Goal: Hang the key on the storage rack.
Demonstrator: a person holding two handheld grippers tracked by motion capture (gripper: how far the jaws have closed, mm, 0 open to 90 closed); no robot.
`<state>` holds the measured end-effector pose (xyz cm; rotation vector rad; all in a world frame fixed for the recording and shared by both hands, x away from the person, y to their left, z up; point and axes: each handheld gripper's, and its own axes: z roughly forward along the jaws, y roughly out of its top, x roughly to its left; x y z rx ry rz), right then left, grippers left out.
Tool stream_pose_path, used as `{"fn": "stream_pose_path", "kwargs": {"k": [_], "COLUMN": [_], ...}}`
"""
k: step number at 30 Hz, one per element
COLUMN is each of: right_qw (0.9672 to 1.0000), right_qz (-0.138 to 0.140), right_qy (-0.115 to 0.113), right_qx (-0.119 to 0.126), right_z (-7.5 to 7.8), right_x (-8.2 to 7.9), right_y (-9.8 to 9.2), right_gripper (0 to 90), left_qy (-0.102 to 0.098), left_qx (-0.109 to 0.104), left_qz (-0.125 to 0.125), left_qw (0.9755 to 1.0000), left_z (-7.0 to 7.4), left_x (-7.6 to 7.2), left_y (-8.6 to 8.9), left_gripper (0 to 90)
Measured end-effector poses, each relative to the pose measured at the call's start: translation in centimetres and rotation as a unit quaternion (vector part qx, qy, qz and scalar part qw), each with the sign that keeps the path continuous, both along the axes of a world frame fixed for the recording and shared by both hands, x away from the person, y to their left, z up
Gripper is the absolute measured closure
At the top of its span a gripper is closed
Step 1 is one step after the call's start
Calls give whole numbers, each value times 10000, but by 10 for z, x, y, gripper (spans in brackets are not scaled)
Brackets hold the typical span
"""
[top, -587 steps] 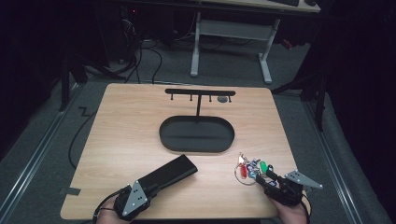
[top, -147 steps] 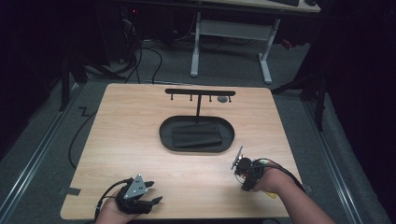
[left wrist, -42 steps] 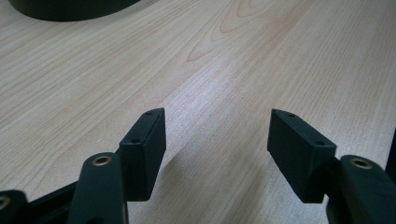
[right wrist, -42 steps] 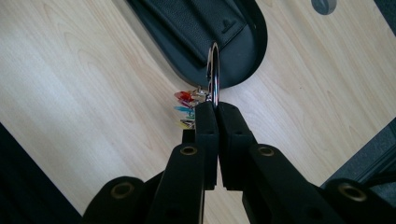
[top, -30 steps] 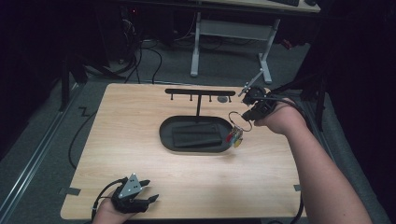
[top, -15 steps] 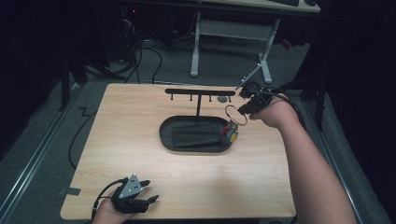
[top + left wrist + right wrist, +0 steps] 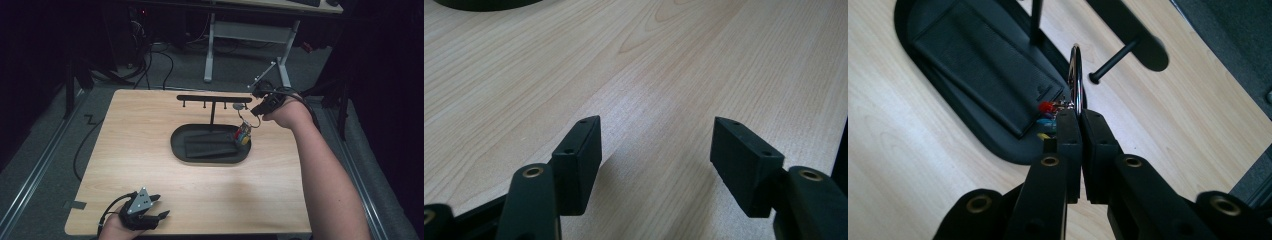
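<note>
The right gripper (image 7: pixel 1080 117) is clamped tight on a shiny metal key ring (image 7: pixel 1076 75) with small coloured tags (image 7: pixel 243 136) — it hangs right of the frame's middle, over the black oval tray's (image 7: pixel 177 145) right end. At the lower left, the left gripper (image 7: pixel 656 145) rests on the wooden table (image 7: pixel 150 120), jaws wide apart.

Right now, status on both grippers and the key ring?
Right gripper shut on key ring, near the rack's peg. Left gripper open, idle on table. Nothing blocking.
</note>
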<state>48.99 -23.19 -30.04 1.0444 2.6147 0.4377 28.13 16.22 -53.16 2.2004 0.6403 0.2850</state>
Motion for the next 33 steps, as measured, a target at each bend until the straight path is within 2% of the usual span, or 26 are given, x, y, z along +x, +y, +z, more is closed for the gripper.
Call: {"fn": "stream_pose_path", "kwargs": {"k": [9, 15, 16, 17, 18, 19, 20, 26, 27, 28, 29, 33], "right_qw": [9998, 9996, 9992, 9994, 9987, 9990, 9989, 9990, 9986, 9986, 9986, 9985], "right_qz": [-124, -184, -292, -223, -371, -306, -354, -341, -454, -454, -416, -465], "right_qy": [14, 42, 93, 84, 163, 146, 175, 158, 109, 109, -21, -75], "right_qx": [171, 222, 246, 256, 303, 288, 264, 242, 262, 262, 330, 281], "right_z": [-6, -11, -11, -12, -13, -14, -16, -17, -16, -16, -12, -8], "right_x": [19, 24, 24, 25, 24, 26, 27, 28, 25, 25, 23, 15], "right_y": [-3, -6, -6, -7, -7, -7, -8, -7, -7, -7, -8, -7], "right_gripper": [880, 879, 879, 879, 879, 879, 878, 872, 833, 833, 821, 769], "left_qy": [16, 27, 27, 23, 30, 32, 29, 12, 13, 7, 10, 0], "left_qx": [16, 24, 24, 24, 26, 26, 28, 48, 42, 39, 37, 17], "left_qz": [-26, -40, -43, -51, -55, -56, -57, -74, -69, -69, -74, -65], "left_qw": [10000, 10000, 10000, 10000, 10000, 10000, 10000, 10000, 10000, 10000, 10000, 10000], "left_z": [-1, -1, -1, -1, -1, -1, -1, 0, 0, 0, 0, -1], "left_x": [1, 2, 2, 2, 2, 2, 2, 2, 2, 2, 2, 2], "left_y": [0, 1, 1, 1, 1, 0, 0, 0, 0, 0, 0, -1], "left_gripper": [379, 379, 379, 379, 379, 380, 380, 379, 380, 380, 380, 380]}}
